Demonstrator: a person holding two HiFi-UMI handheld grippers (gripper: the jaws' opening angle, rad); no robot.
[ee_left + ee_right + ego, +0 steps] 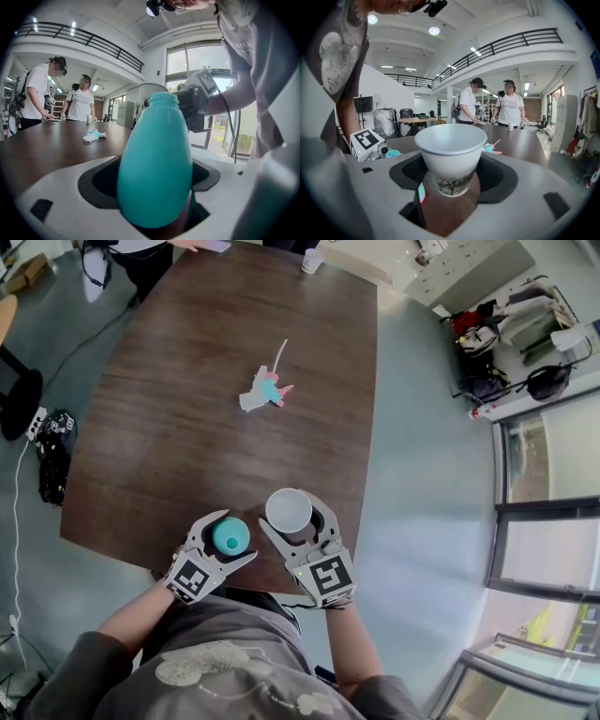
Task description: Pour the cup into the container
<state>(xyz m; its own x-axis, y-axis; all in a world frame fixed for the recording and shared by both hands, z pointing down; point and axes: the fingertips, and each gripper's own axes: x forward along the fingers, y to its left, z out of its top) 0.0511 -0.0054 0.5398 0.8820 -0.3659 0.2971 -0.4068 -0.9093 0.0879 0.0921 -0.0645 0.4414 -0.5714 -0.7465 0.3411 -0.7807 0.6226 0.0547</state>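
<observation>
Cup (288,510), white paper with a dark tree print low on its side, held upright in the right gripper (292,517), low and centre in the head view, at the near edge of a dark wooden table (187,427). That gripper's jaws stand wide and are clamped on the cup's lower wall, one on each side, with the rim well above them. What the cup holds cannot be told; from above the inside looks plain white.

Directly left of the cup in the head view, close beside it but apart, is the container: a teal bottle (230,536), egg-shaped with a narrow open neck, also upright. The left gripper (234,534) is closed around its belly. Whether the bottle rests on the table cannot be told.

In the right gripper view the bottle's mouth shows at the left of the frame, lower than the cup's rim. So the pour looks to depend on tipping the cup sideways to the left, bringing its rim over that small opening. The right hand carries the cup, while the left only needs to keep the bottle steady. The narrow neck leaves little margin for a spill.

Farther up the table, near the frame's middle, lies a small pink, white and teal toy (264,388). Two people (80,101) stand at the far end.
</observation>
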